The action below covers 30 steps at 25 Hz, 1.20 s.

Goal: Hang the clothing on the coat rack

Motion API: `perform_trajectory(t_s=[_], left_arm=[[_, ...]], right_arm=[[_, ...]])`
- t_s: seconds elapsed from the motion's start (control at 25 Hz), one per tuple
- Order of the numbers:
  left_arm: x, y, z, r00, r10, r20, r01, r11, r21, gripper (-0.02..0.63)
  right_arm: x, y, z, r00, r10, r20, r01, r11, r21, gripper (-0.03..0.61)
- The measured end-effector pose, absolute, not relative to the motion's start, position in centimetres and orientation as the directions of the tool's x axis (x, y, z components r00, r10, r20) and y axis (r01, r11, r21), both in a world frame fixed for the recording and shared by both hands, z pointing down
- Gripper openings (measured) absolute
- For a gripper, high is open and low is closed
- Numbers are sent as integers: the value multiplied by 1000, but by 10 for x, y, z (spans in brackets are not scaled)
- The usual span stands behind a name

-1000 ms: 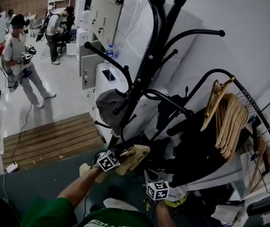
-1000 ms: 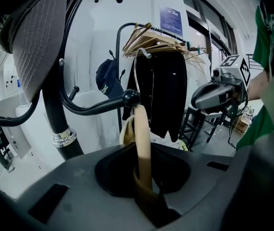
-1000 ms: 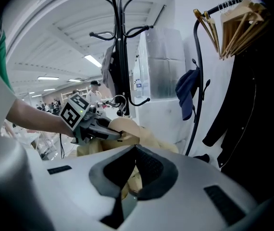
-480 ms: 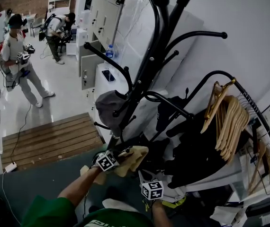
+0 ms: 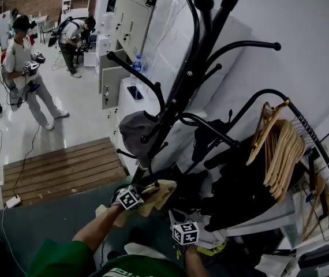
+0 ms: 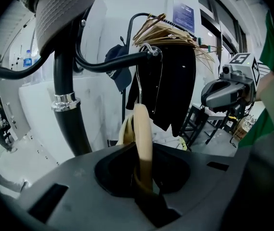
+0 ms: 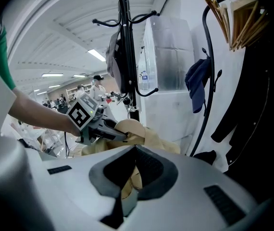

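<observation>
The black coat rack [image 5: 176, 85] is leaning up through the middle of the head view, most of its curved arms standing bare. A grey cap [image 5: 133, 128] is hanging off one of the low arms on its left side. To the right, a curved clothes rail [image 5: 307, 134] is carrying a bunch of empty wooden hangers [image 5: 283, 152] near its top end, with black garments [image 5: 239, 183] drooping below them.

The tan garment [image 5: 163, 192], the piece to be hung, is not yet on any arm. It is being held in the air near the foot of the rack, below the cap. The left gripper [image 6: 143, 177] is biting down on a thick rolled edge of it, probably the collar, likely kept uppermost so it can be looped over an arm's tip. The right gripper [image 7: 126, 186] is pinching a lower fold of the same cloth, seemingly taking the weight and keeping the fabric from sagging.

As for containers, white cabinets [image 5: 121, 25] are standing along the far wall with doors shut, so their contents are not showing. A bottle [image 5: 137, 62] is sitting on the top edge of a lower unit.
</observation>
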<state>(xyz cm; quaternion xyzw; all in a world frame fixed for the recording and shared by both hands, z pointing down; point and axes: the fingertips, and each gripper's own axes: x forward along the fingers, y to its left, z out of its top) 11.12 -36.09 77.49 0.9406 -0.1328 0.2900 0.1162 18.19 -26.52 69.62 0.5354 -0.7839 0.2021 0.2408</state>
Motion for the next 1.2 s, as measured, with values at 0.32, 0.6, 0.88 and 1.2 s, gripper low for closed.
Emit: perform_trajectory(t_s=[0.32, 0.6, 0.88, 1.2], left_arm=[[107, -365, 779, 777, -227, 587, -359, -926, 117, 54], [104, -382, 791, 711, -323, 625, -460, -886, 65, 57], [99, -400, 775, 693, -393, 605, -532, -845, 60, 71], [88, -399, 764, 681, -432, 591, -557, -830, 36, 71]], right_arm=[[181, -262, 702, -315, -730, 607, -934, 352, -61, 8], [181, -256, 703, -315, -726, 611, -933, 355, -59, 8], [182, -254, 703, -314, -729, 608, -934, 353, -59, 8], [176, -254, 704, -324, -729, 603, -931, 357, -69, 8]])
